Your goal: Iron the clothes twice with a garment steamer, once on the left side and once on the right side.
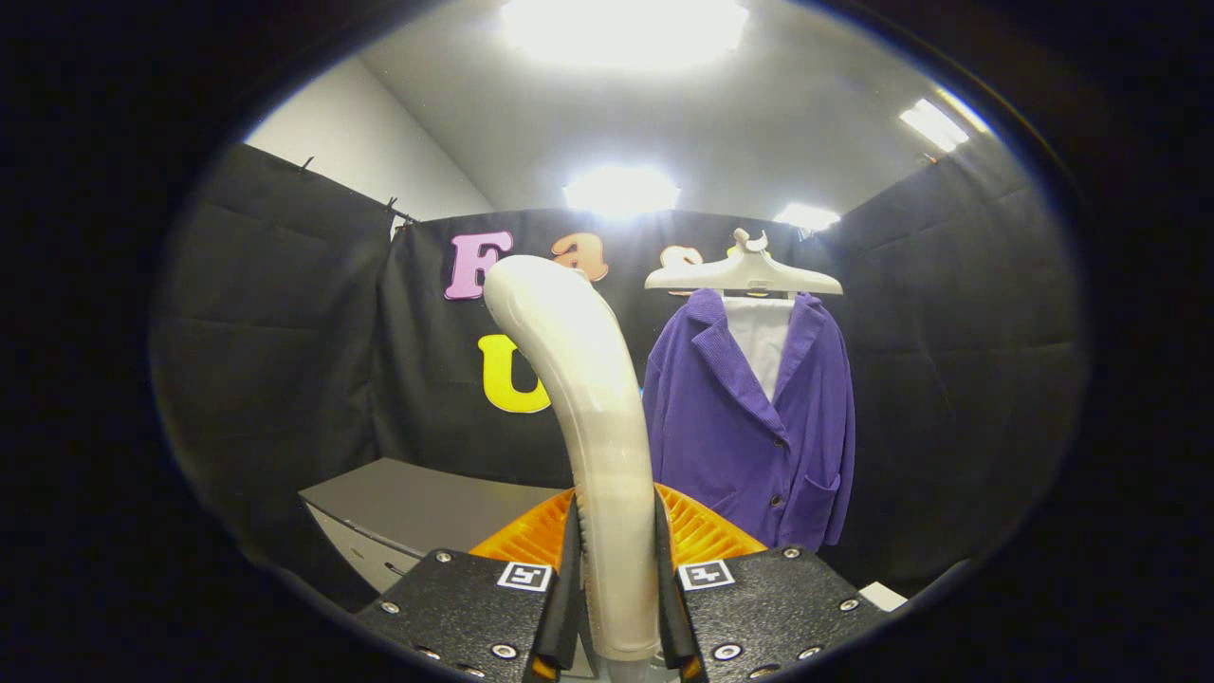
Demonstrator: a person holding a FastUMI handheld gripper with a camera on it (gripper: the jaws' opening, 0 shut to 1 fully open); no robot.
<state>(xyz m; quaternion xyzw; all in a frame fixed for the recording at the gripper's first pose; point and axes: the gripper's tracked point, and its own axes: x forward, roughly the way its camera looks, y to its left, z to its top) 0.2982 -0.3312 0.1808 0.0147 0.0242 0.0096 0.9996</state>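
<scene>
A cream-white garment steamer (588, 398) rises between my two fingers, its handle upright and its head curving off to the left at the top. My gripper (616, 579) is shut on the steamer's handle, both black fingers pressing its sides. Beyond the fingers and a little to the right hangs a purple jacket (759, 427) over a white lining, on a pale hanger (744, 273) against the black cloth wall. The steamer's head stands apart from the jacket, level with the hanger and left of it.
An orange ribbed object (697, 531) sits just behind the fingers, partly hidden by them. A grey box or cabinet top (417, 503) lies low to the left. Black cloth walls close in on both sides, with bright ceiling lights above.
</scene>
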